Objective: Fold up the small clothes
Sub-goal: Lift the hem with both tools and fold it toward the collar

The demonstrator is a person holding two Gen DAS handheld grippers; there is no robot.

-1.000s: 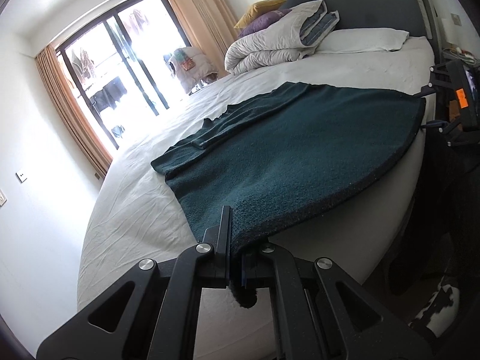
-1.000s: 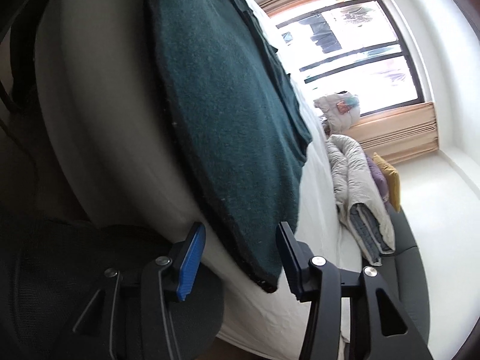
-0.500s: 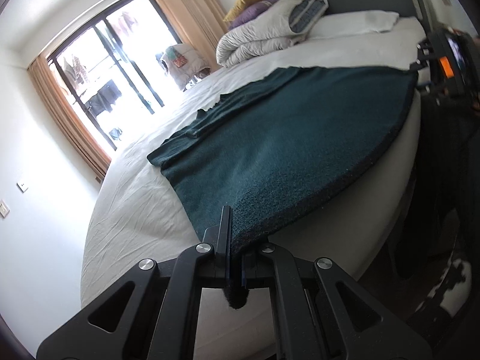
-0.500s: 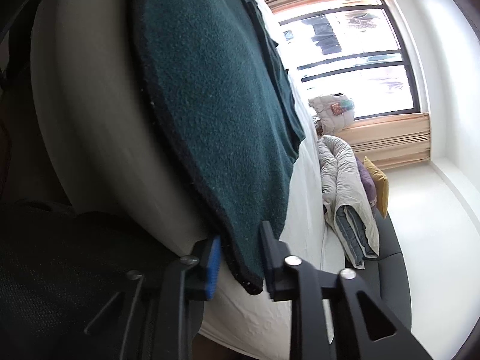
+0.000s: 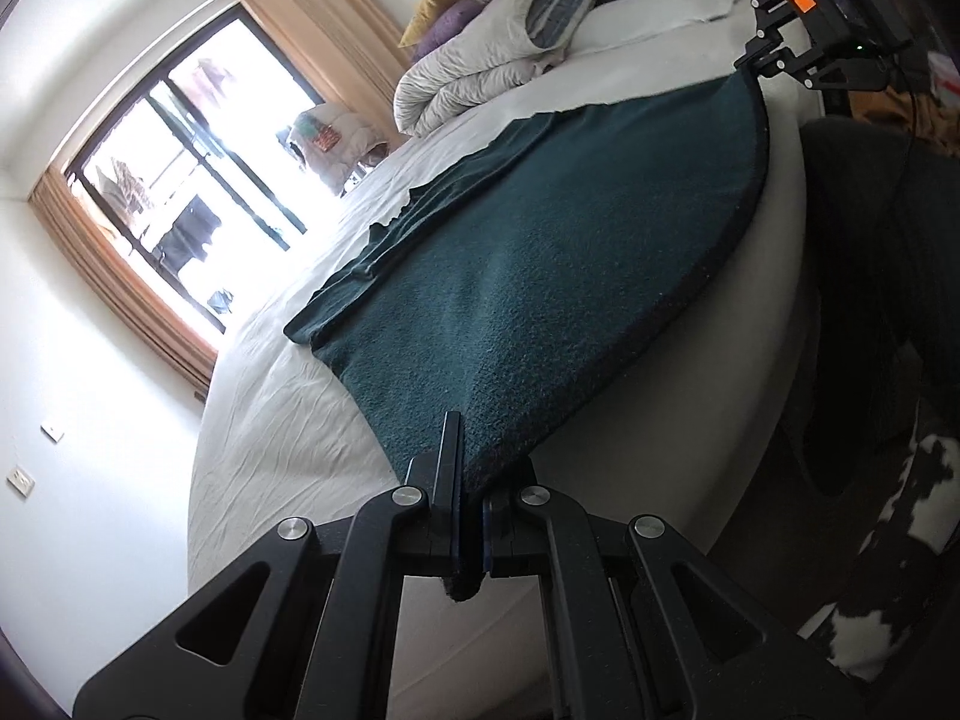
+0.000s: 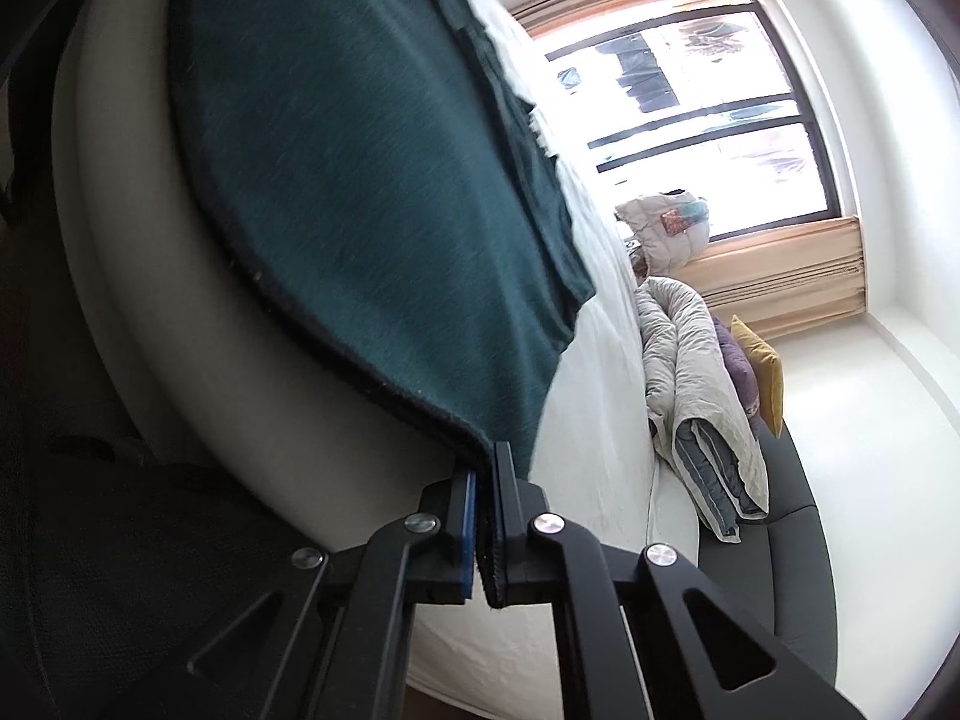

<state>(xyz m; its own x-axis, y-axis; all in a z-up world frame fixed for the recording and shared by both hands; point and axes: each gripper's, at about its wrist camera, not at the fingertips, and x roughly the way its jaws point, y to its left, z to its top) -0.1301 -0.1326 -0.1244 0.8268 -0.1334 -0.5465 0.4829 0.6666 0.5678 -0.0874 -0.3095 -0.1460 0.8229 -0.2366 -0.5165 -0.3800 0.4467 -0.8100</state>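
Beyond the teal garment (image 5: 540, 276) (both jaws pinching its near corners), a rolled duvet (image 5: 480, 72) and pillows crowd the bed (image 5: 270, 420).

Item count: one dark green garment (image 5: 570, 276), one bed (image 5: 282, 420), one folded grey duvet (image 5: 480, 66) at the far end. Two cushions: one yellow cushion (image 5: 441, 0), one purple cushion (image 5: 447, 30). Two grippers: left gripper (image 5: 465, 516), right gripper (image 6: 485, 516).
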